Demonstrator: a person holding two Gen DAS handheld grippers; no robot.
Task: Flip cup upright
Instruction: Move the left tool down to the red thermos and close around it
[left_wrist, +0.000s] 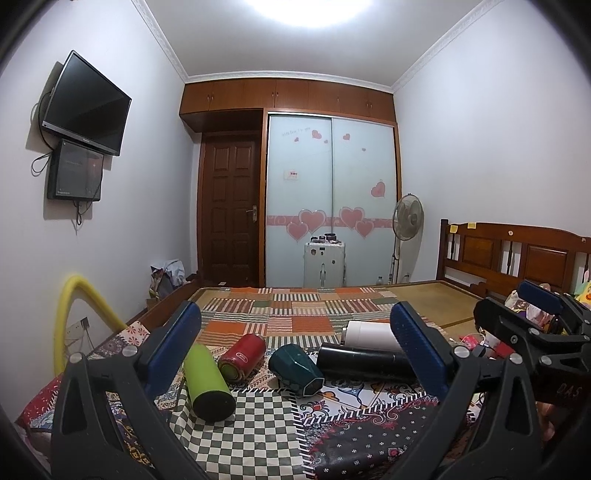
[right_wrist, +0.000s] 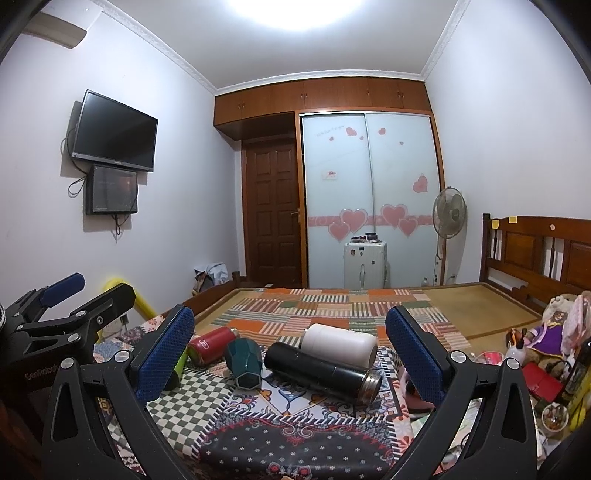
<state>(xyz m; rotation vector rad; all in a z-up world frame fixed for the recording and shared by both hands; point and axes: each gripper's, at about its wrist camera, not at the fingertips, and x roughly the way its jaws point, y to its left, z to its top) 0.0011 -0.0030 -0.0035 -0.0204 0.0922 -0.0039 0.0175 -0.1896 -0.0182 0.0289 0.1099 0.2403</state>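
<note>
The dark green faceted cup (left_wrist: 295, 369) is lying on its side on the patterned bedspread (left_wrist: 255, 432) – between a red flask (left_wrist: 243, 356) and a black flask (left_wrist: 365, 363) – while the left gripper (left_wrist: 295, 354) and right gripper (right_wrist: 291, 354) are hovering before it, jaws gaping wide and holding nothing.

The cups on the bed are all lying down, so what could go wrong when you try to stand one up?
1. The green cup, red cup, teal cup, black flask and white cup lie close together, so grabbing one might knock another rolling.
2. The patterned cloth covers a bed, probably soft, so an upright cup could tip.
3. Both hand-held grippers, left and right, are open and near each other; they might bump.
</note>
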